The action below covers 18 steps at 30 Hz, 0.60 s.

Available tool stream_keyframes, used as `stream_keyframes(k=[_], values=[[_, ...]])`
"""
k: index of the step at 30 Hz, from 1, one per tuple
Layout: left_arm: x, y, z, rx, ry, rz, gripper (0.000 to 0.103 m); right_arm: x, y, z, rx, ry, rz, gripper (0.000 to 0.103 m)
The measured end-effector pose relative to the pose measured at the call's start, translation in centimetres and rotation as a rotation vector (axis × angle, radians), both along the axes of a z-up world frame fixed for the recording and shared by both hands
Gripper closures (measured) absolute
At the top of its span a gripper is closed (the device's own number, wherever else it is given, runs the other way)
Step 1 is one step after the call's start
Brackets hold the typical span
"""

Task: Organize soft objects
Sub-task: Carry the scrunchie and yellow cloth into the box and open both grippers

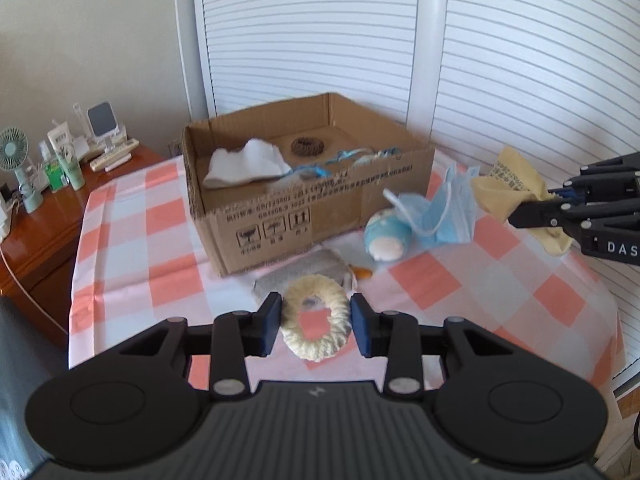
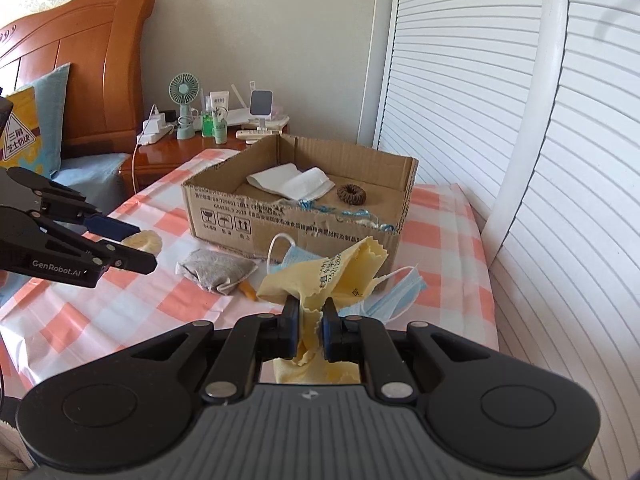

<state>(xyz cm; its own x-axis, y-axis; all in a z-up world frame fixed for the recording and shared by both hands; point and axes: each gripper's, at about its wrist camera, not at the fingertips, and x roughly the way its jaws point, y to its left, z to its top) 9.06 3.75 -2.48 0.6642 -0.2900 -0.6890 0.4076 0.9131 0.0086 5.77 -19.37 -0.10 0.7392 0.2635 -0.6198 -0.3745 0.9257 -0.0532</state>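
Right tongs (image 2: 310,330) pinch the limp yellow cloth (image 2: 320,276) mid-fold; left tongs (image 1: 314,326) stand apart around the squashy cream ring (image 1: 316,330), best gripped across its rim.

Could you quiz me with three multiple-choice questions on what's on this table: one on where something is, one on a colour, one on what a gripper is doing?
1. Where is the brown hair tie?
A. inside the cardboard box
B. on the tablecloth
C. on the nightstand

2. What colour is the cloth in the right gripper?
A. blue
B. yellow
C. grey

3. How do the left gripper and the cream ring stand?
A. ring dropped in the box
B. gripper far from it
C. fingers on either side of it

Answers: 1 A, it lies on the box floor. 2 B, pale yellow fabric is pinched there. 3 C, the ring sits between the fingers.
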Motion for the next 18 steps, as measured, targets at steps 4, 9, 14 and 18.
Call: stream_keyframes(k=[4, 9, 14, 18], values=[[0.9, -0.6, 1.3, 0.01, -0.039, -0.018, 0.067, 0.2, 0.0, 0.7, 0.006, -0.015, 0.009, 0.09], [2.7, -1.6, 2.6, 0.031, -0.077, -0.039, 0.067, 1.1, -0.3, 1.8, 0.012, -0.036, 0.005, 0.09], [4.9, -2.4, 3.6, 0.054, -0.111, -0.053, 0.067, 2.1, -0.6, 2.4, 0.006, -0.056, -0.005, 0.089], [7.3, -2.7, 4.0, 0.07, -0.129, -0.051, 0.067, 3.0, -0.7, 2.0, 0.018, -0.034, -0.018, 0.089]])
